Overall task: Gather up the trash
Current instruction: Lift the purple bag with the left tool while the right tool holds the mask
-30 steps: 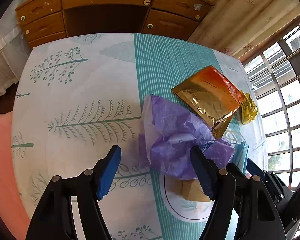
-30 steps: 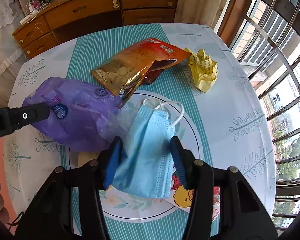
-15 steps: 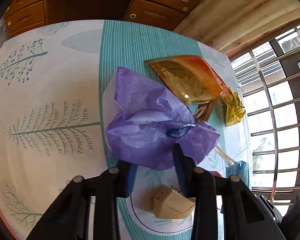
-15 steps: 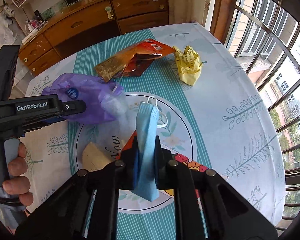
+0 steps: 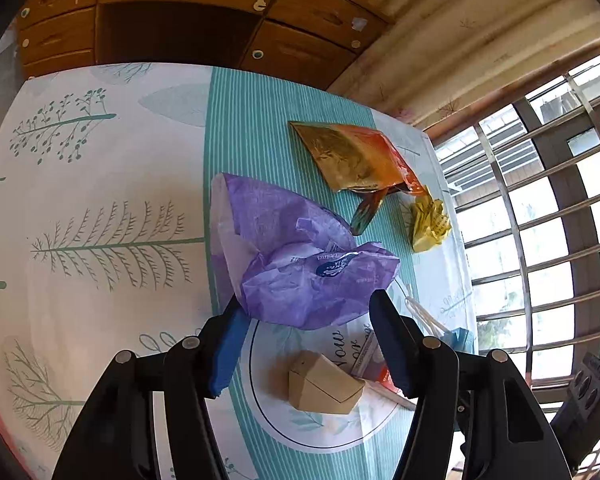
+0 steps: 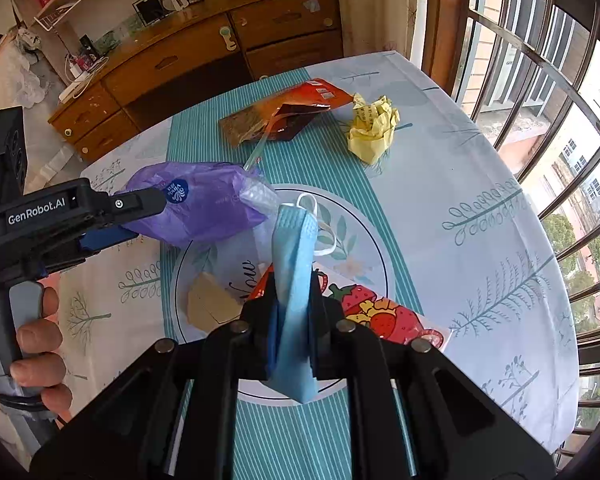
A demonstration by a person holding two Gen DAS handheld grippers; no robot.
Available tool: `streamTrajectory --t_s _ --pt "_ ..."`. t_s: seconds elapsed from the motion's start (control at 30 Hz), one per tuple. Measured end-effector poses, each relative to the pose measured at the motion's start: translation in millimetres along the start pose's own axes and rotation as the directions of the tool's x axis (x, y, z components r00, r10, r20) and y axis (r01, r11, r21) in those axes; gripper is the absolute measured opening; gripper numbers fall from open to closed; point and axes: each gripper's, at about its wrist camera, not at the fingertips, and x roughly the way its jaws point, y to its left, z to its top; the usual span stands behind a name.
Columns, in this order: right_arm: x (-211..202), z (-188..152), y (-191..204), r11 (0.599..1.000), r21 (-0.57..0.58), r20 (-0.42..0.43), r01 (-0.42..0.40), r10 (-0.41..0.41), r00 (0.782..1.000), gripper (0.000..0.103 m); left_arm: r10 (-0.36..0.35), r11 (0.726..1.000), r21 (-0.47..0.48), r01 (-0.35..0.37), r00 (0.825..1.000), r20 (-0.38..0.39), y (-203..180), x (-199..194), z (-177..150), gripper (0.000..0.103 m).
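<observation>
A crumpled purple plastic bag (image 5: 300, 264) lies on the tablecloth with its near edge between the pads of my left gripper (image 5: 304, 312). Those jaws are opening, and the bag's edge just touches both blue pads without being squeezed. In the right wrist view the left gripper (image 6: 150, 218) reaches in from the left, a hand (image 6: 40, 344) on its grip, with the purple bag (image 6: 204, 204) at its tip. My right gripper (image 6: 294, 280) is shut on a folded blue face mask (image 6: 296, 240), which stands upright above the table. The mask (image 5: 458, 338) shows at the right edge of the left wrist view.
On the round table (image 6: 480, 200) lie an orange and gold snack pouch (image 6: 284, 114), a crumpled yellow paper (image 6: 374, 130), a small brown paper box (image 6: 210, 304) and a strawberry-print wrapper (image 6: 384, 320). A wooden cabinet (image 6: 200, 60) stands behind; barred windows (image 6: 540, 80) are on the right.
The right gripper closed on the blue mask and lifted it off the table. The left gripper pinched the purple bag, then spread its jaws again around it.
</observation>
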Motion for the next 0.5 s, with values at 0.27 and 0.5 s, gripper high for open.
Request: streamTrajectory --t_s 0.27,0.5 --pt "1.5 -4.4 -0.8 1.0 -0.006 -0.008 -0.002 0.002 1.0 0.009 -0.023 0.99 -0.135 0.027 0.999 0.031 23.2 -2.5 17.3 0.064" --pt "2.9 -3.4 -4.1 1.0 0.004 -0.009 0.003 -0.003 1.0 0.009 0.026 0.994 -0.109 -0.03 0.999 -0.037 20.0 23.2 21.2 0.063"
